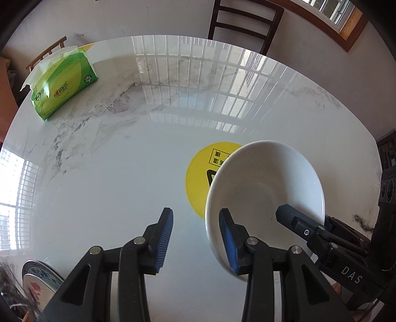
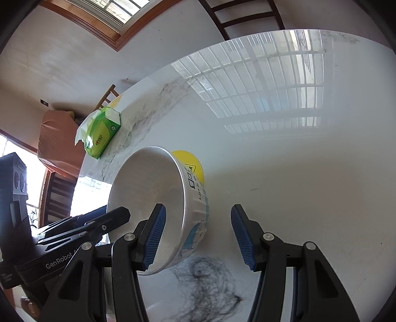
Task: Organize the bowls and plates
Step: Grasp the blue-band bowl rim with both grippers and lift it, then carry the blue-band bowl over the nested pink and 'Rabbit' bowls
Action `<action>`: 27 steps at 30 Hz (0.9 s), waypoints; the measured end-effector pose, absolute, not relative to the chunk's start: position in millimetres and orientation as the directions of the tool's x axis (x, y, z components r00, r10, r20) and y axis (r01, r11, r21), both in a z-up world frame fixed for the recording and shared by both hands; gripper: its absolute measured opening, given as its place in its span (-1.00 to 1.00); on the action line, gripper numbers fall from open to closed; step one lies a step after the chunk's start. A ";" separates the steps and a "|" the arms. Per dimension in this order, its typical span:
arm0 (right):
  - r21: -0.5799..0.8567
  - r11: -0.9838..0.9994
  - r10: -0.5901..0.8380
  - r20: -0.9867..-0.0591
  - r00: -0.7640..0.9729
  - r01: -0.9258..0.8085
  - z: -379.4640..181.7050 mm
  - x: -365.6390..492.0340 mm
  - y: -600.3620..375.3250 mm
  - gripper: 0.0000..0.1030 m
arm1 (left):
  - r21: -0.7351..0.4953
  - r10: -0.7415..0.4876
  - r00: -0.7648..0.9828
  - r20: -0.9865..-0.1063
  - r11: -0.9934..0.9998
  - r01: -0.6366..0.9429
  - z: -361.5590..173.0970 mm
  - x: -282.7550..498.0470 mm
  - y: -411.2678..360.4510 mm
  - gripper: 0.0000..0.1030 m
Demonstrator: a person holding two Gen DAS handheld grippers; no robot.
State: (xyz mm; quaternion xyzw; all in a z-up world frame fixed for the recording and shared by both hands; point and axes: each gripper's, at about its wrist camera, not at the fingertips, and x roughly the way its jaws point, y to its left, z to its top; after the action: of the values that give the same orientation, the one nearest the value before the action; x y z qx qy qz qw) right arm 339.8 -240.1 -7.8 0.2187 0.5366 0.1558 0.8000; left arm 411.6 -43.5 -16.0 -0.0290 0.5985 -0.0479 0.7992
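The white bowl (image 2: 158,198) sits tilted, its rim between the right gripper (image 2: 195,237)'s half-open fingers, no pad pressing; the left gripper (image 1: 195,237) gapes empty beside it. Closing squarely on the rim should prevent slipping.

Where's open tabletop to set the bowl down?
Bare glossy marble table lies left of the round yellow sticker, between the green tissue pack and the patterned plates at the near-left edge. The far side toward the dark wooden chair is bare too. It is crowded around the white ceramic bowl.
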 end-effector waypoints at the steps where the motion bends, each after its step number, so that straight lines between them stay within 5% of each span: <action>1: 0.516 0.856 0.483 -0.794 0.369 -0.012 -10.5 341.0 -239.8 0.00 | -0.115 -0.122 0.270 -0.955 0.993 0.041 -21.2 413.0 -43.3 -0.24; 4: 0.542 0.840 0.518 -0.785 0.339 -0.027 -17.5 344.0 -239.3 -0.37 | -0.193 -0.202 0.244 -0.949 0.979 0.061 -28.2 415.2 -47.6 -0.74; 5: 0.549 0.835 0.528 -0.783 0.328 -0.033 -19.0 345.3 -238.3 -0.62 | -0.169 -0.181 0.257 -0.949 0.983 0.068 -24.9 413.3 -51.6 -0.76; 27: 0.579 0.809 0.567 -0.724 0.393 -0.102 60.4 242.9 -249.6 -0.68 | -0.117 -0.183 0.432 -0.883 0.977 0.175 82.4 269.7 -71.2 -0.77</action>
State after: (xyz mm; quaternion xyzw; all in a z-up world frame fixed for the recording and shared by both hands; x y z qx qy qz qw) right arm 242.9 -249.6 60.4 0.2281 0.5099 0.2081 0.8029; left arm 269.7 -71.2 82.4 -0.0038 0.5224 -0.1060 0.8461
